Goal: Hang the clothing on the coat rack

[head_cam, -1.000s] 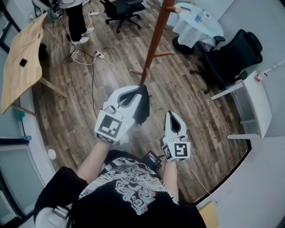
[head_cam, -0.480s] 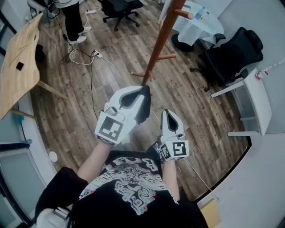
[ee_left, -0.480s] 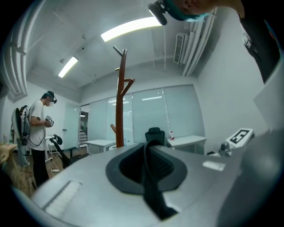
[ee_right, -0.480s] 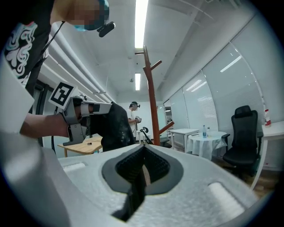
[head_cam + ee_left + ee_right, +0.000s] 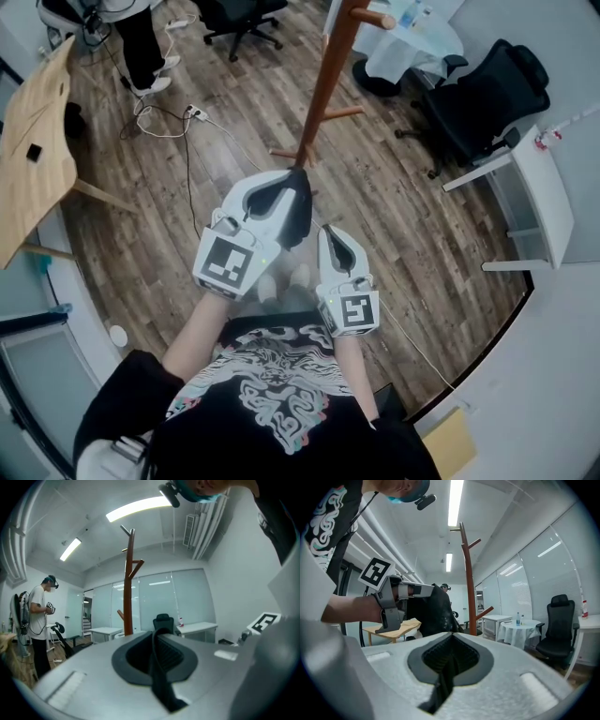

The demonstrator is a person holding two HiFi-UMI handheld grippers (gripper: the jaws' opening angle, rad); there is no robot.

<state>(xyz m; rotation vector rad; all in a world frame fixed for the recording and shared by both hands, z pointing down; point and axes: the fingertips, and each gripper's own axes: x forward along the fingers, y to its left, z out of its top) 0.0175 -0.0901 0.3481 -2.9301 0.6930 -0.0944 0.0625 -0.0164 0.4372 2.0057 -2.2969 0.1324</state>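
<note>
Left gripper, clamped on the dark clothing, could drop it short of the upper-centre coat rack if fabric slips.

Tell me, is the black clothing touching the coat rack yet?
Apart. In the right gripper view the black clothing, pinched in the left gripper, hangs short of the coat rack, with room showing between.
</note>
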